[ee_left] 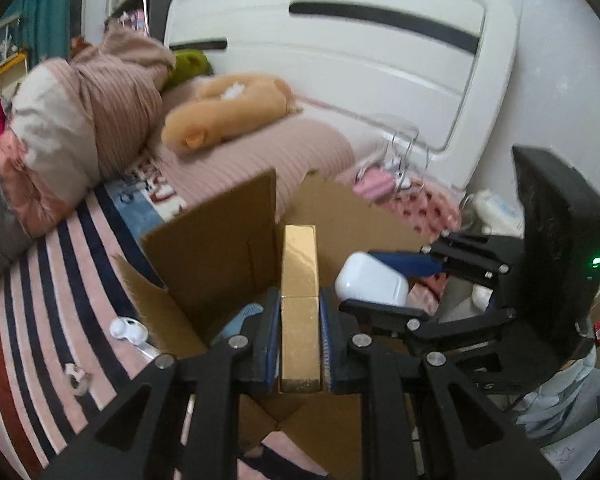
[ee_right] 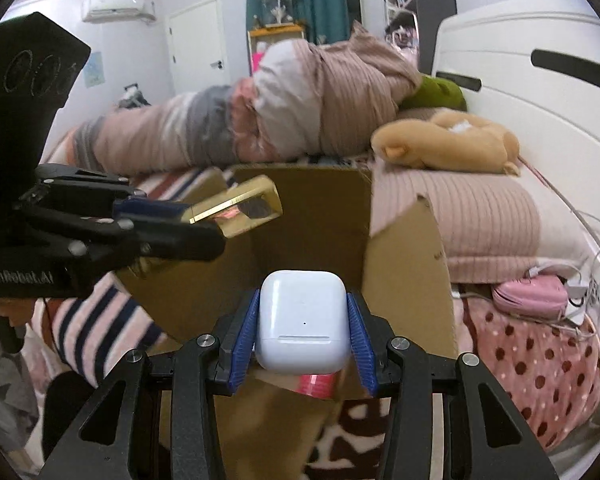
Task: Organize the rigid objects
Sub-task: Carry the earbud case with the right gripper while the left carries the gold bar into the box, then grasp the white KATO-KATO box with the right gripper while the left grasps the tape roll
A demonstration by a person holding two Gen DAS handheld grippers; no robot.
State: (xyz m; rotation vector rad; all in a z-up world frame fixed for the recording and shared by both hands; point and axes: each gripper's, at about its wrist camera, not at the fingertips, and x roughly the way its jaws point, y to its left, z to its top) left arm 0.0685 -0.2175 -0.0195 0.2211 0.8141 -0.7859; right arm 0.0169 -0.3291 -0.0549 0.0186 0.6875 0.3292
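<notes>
The left gripper (ee_left: 300, 320) clamps a slim gold box (ee_left: 300, 280); the right gripper (ee_right: 303, 332) pinches a white earbud case (ee_right: 303, 324). Both hang over the open cardboard box (ee_left: 216, 240). That smooth case might slip and land outside.

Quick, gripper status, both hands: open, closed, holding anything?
Left gripper: closed on the gold box.
Right gripper: closed on the white earbud case.
</notes>
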